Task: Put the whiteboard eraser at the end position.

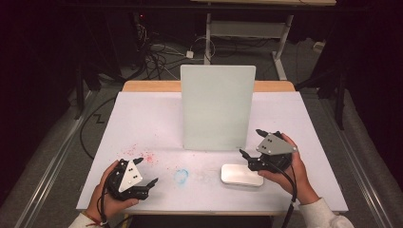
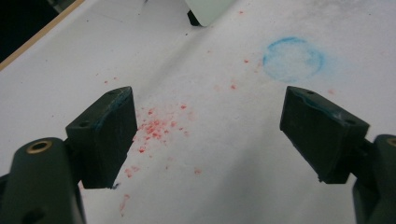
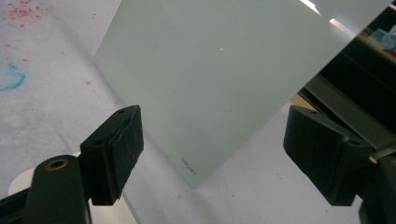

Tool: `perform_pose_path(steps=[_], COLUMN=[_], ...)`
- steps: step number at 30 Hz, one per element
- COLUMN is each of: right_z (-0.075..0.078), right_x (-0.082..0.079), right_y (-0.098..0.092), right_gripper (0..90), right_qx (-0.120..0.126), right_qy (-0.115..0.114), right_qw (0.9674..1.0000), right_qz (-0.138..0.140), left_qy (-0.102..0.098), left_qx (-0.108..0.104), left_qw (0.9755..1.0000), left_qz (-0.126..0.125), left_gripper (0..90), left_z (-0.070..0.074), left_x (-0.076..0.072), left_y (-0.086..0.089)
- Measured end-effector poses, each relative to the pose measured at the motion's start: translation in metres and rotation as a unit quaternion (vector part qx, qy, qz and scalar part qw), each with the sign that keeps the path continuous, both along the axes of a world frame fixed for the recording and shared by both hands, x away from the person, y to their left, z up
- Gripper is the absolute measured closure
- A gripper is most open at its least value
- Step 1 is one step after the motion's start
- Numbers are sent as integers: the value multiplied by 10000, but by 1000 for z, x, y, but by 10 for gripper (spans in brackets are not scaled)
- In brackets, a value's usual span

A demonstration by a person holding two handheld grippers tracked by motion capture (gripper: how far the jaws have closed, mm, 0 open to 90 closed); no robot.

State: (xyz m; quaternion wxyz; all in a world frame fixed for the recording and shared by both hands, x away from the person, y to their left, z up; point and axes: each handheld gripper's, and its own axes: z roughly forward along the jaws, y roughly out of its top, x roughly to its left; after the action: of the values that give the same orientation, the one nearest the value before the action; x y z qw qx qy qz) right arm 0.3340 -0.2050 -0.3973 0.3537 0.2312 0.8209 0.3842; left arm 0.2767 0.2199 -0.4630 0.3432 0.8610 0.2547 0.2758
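A pale frosted panel (image 1: 217,108) stands upright at the middle of the white table (image 1: 142,118), toward twelve o'clock. In the right gripper view a small line of printed text (image 3: 189,167) sits near the panel's lower corner, too small to read.

The left gripper (image 1: 141,173), at seven o'clock, has its jaws spread wide over bare table, holding nothing. Between them lies a scatter of red specks (image 2: 156,127), with a blue chalky ring (image 2: 293,59) toward one o'clock.

The right gripper (image 1: 253,143), at four o'clock, is likewise spread and empty, aimed at the panel. A white rounded block (image 1: 241,175) lies flat just beside it, toward eight o'clock.
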Motion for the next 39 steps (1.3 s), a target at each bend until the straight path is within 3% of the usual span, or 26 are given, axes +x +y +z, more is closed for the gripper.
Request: perform_pose_path(steps=[7,12,26,31,36,39], right_z=[6,7,-4,-8,-18,-25], right_x=[-9,-16,-30,-36,-39,-43], right_y=[-9,-15,-39,-55,-69,-74], right_gripper=[210,207,204,207,190,166], right_qx=[93,190,172,369,410,386], right_qy=[-365,-489,-428,-458,-325,-358], right_qw=[9991,9981,9975,9955,9954,9950], right_qz=[-204,-338,-530,-737,-805,-849], left_qy=[-43,-53,-31,-32,-17,-14], left_qx=[-20,-34,-30,-38,-65,-78], left_qw=[10000,10000,10000,10000,10000,10000], left_qz=[7,24,21,18,19,22], left_gripper=[183,183,183,183,182,182], left_z=[1,1,0,0,0,0], left_x=[-1,-1,1,3,6,7], left_y=[0,1,1,0,0,0])
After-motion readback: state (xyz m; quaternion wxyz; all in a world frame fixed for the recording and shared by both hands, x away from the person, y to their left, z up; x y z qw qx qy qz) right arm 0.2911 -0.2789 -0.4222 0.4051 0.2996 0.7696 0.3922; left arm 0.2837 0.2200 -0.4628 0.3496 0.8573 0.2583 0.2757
